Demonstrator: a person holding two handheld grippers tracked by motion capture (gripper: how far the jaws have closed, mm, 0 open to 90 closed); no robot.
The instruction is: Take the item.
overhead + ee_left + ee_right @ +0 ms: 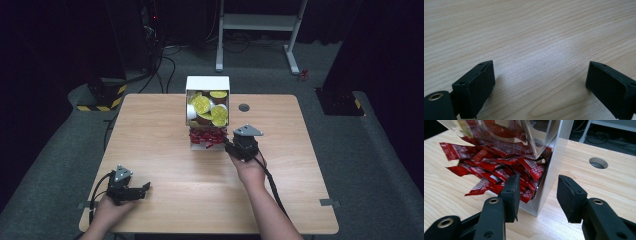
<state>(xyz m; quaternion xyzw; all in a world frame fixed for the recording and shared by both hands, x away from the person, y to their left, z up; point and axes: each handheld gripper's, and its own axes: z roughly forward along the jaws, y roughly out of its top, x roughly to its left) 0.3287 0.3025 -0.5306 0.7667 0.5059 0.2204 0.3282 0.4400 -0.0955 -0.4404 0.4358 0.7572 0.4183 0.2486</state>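
Right gripper view puts me right at the dispenser: the heap of red sachets point(496, 170) spills out of the box's open bottom just ahead and to the left of my right tool point(537, 195), and the white side wall point(554, 167) of the box stands almost dead centre between the jaws. That's the relation I care about — one jaw is already nosing against the nearest sachets, the other sits outside the wall, so closing now would likely pinch wall, not packet. I reckon a shift left is needed. Jaws stand roughly half open, holding nothing.

High view confirms the right tool point(231, 145) is tight against the box point(207, 85), whose upper bin holds the yellow-lidded cups point(210, 107). My left tool point(142, 189) rests well away at the near-left of the worktop point(165, 165), jaws spread wide, nothing between them but bare wood.
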